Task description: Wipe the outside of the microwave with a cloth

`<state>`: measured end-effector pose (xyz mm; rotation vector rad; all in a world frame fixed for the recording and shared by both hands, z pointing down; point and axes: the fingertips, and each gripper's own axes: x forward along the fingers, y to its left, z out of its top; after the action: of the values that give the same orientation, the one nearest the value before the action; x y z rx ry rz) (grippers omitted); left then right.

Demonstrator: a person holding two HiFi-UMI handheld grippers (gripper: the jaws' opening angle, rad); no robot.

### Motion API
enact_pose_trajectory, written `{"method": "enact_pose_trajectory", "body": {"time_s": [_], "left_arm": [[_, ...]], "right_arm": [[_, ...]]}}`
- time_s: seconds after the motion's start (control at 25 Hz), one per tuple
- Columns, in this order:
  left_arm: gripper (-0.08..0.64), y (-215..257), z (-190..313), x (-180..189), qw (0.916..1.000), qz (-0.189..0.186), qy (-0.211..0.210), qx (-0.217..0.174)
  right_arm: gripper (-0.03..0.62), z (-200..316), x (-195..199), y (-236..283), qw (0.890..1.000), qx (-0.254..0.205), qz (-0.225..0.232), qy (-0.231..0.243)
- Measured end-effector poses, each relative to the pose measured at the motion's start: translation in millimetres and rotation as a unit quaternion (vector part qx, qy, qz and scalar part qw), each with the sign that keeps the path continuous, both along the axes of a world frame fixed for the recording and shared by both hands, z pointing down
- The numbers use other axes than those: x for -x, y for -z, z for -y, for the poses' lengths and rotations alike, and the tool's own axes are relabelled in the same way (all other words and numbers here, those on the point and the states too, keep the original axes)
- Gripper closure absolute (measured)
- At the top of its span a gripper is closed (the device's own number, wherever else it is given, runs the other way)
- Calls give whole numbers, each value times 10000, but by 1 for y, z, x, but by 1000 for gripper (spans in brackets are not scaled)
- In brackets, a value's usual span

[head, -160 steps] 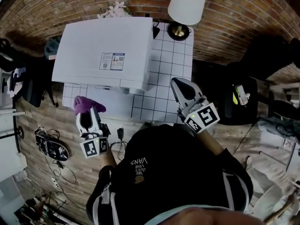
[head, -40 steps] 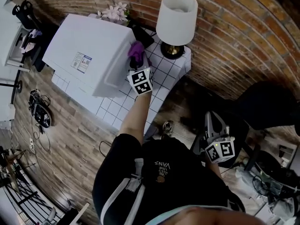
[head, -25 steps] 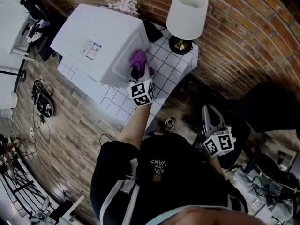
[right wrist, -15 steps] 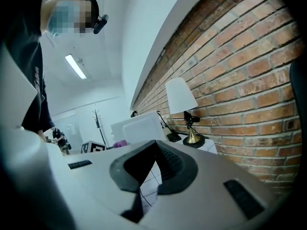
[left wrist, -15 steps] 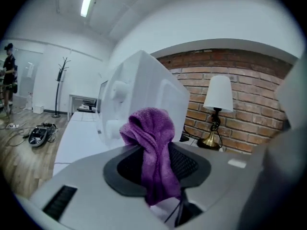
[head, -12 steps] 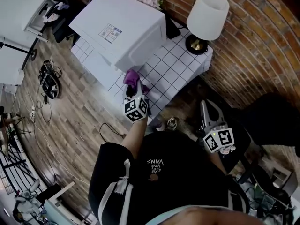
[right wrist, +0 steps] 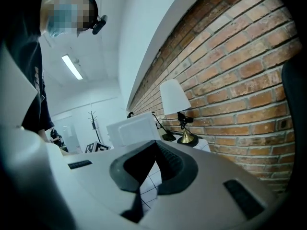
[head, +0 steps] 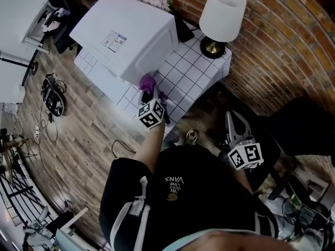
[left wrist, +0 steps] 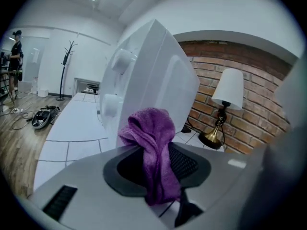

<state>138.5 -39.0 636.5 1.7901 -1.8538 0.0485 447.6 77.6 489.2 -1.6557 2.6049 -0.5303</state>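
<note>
The white microwave (head: 125,33) stands on a white tiled table (head: 191,75), seen from above in the head view. My left gripper (head: 148,94) is shut on a purple cloth (head: 147,81) just off the microwave's near right corner, low by the table top. In the left gripper view the cloth (left wrist: 152,143) hangs bunched between the jaws, with the microwave (left wrist: 148,80) close behind it; I cannot tell if they touch. My right gripper (head: 231,118) is shut on nothing, held low to the right, away from the table. From there the microwave (right wrist: 133,128) shows far off.
A lamp (head: 222,14) with a white shade and brass base stands at the table's back right, against a brick wall (head: 282,41). A black plug and cord (head: 184,33) sit behind the microwave. Cables and gear (head: 52,95) lie on the wooden floor at left.
My left gripper has carried the cloth from high on the microwave's right side down to its near corner by the table. The right gripper has stayed low at the person's side.
</note>
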Motion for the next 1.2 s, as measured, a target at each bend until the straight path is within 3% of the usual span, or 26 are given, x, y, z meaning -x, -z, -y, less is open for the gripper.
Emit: {"method": "enact_pose_trajectory", "body": {"time_s": [0.8, 1.2], "left_arm": [[417, -5, 152, -111, 9948, -114, -1005, 88], [417, -6, 191, -139, 9929, -191, -1165, 163]], "right_arm": [[594, -11, -57, -11, 9918, 359, -35, -1224], [594, -6, -55, -10, 9896, 453, -64, -1361]]}}
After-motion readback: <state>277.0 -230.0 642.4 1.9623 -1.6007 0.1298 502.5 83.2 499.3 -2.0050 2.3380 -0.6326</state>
